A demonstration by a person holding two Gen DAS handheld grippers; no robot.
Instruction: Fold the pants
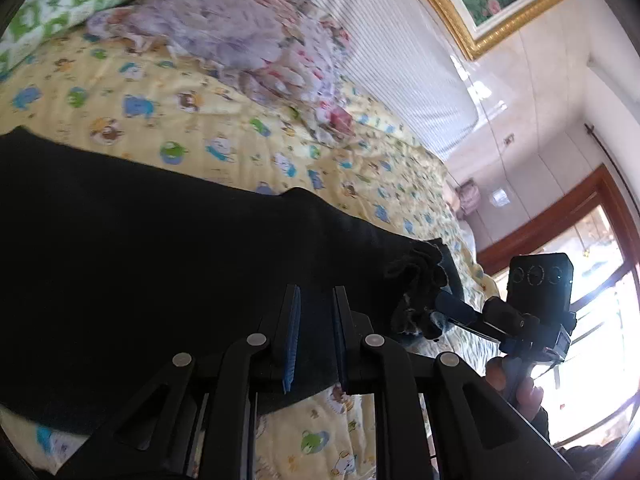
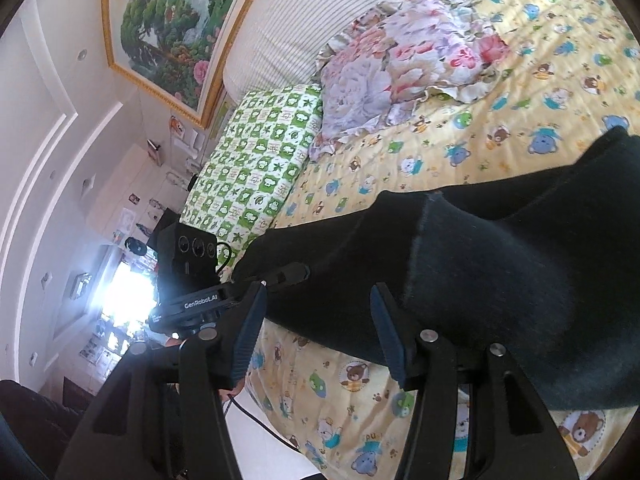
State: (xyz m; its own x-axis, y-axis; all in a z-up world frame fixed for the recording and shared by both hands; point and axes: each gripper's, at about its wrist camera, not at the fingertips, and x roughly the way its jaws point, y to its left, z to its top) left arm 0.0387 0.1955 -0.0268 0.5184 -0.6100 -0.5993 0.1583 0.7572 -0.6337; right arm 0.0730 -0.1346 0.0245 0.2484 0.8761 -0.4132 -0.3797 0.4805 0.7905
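Black pants (image 1: 160, 240) lie spread across a yellow cartoon-print bedspread (image 1: 160, 112). My left gripper (image 1: 316, 312) sits over the pants' near edge, its blue-padded fingers a narrow gap apart with black fabric between them. In its view the right gripper (image 1: 452, 308) reaches in from the right, its tips at the frayed, bunched pants end (image 1: 420, 292). In the right wrist view my right gripper (image 2: 316, 312) is open wide, straddling the pants' edge (image 2: 460, 264). The left gripper's tip (image 2: 292, 274) rests on the pants there.
A floral pillow (image 2: 400, 64) and a green-checked pillow (image 2: 256, 168) lie at the striped headboard (image 2: 304, 12). A framed painting (image 2: 172, 28) hangs on the wall. The bed's near edge (image 2: 280, 420) drops to the floor. A bright window (image 1: 592, 300) is on the right.
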